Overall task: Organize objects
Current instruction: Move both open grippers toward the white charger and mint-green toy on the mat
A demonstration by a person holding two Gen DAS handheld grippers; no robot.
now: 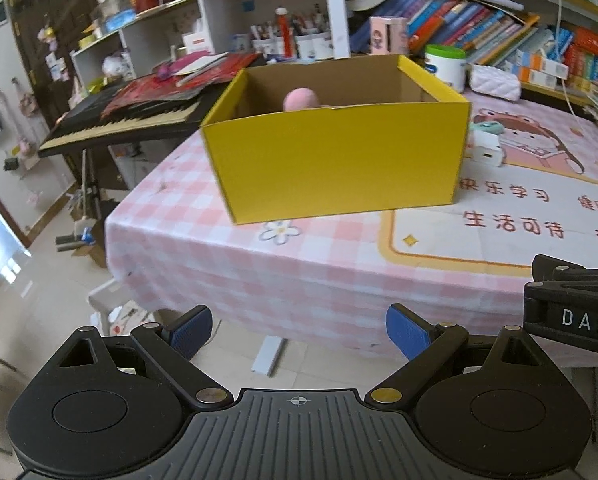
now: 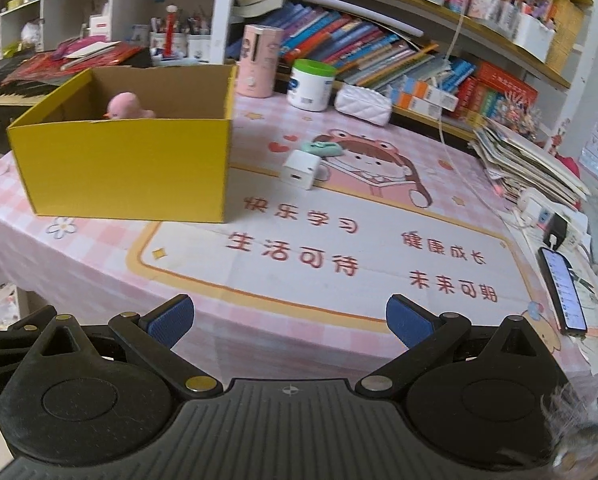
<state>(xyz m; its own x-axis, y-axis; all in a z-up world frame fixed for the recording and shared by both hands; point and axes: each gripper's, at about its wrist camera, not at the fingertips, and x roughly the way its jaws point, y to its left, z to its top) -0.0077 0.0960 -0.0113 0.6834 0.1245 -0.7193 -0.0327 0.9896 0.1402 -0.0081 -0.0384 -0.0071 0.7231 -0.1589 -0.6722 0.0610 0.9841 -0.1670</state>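
Note:
A yellow cardboard box (image 1: 339, 164) (image 2: 127, 168) stands open on the pink checked table, with a pink toy duck (image 1: 301, 99) (image 2: 125, 106) showing above its front wall. Right of the box lie a white charger block (image 2: 301, 169) (image 1: 485, 151) and a small green toy (image 2: 324, 148) (image 1: 489, 126). My left gripper (image 1: 299, 332) hangs open off the table's near left edge, nothing between its blue pads. Over the table's front edge my right gripper (image 2: 289, 320) is open and empty too. Part of the right gripper's body (image 1: 575, 312) shows in the left wrist view.
At the back stand a pink cylinder (image 2: 257, 60), a white jar with a green lid (image 2: 312, 84), a white quilted pouch (image 2: 363, 104) and bookshelves. A phone (image 2: 563, 292), a power strip and stacked papers (image 2: 527, 160) crowd the right. A keyboard (image 1: 119, 120) stands left of the table.

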